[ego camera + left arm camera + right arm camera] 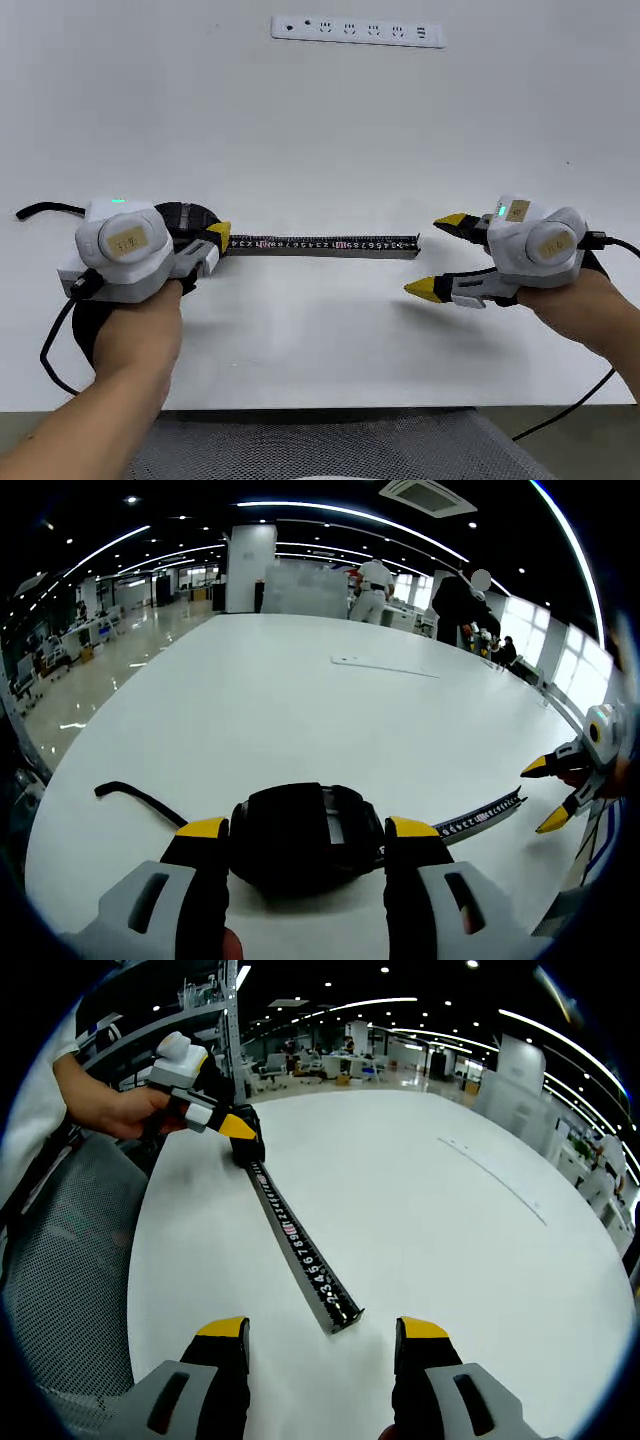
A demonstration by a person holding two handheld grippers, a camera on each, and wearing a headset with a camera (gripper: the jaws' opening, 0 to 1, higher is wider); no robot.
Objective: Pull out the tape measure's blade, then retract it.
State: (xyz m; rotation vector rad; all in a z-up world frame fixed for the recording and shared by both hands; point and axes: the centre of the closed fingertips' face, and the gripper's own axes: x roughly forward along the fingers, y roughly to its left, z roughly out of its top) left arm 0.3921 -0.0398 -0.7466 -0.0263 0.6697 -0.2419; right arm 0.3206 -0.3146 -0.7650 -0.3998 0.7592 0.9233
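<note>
The left gripper [306, 829] is clenched on the black tape measure [186, 214], while the right gripper [437, 254] is released, jaws spread, with the tip of the drawn-out blade [320, 244] just ahead of them and apart, on a white table [320, 120] in a bright open hall, the case half hidden in the head view.

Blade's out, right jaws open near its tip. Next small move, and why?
Probably ease the right hand-held gripper forward and shut it on the tip of the blade. It lies extended on the table, its end just ahead of the open jaws, untouched, while the left hand-held gripper clamps the case. Holding the tip would let you guide the retraction.
</note>
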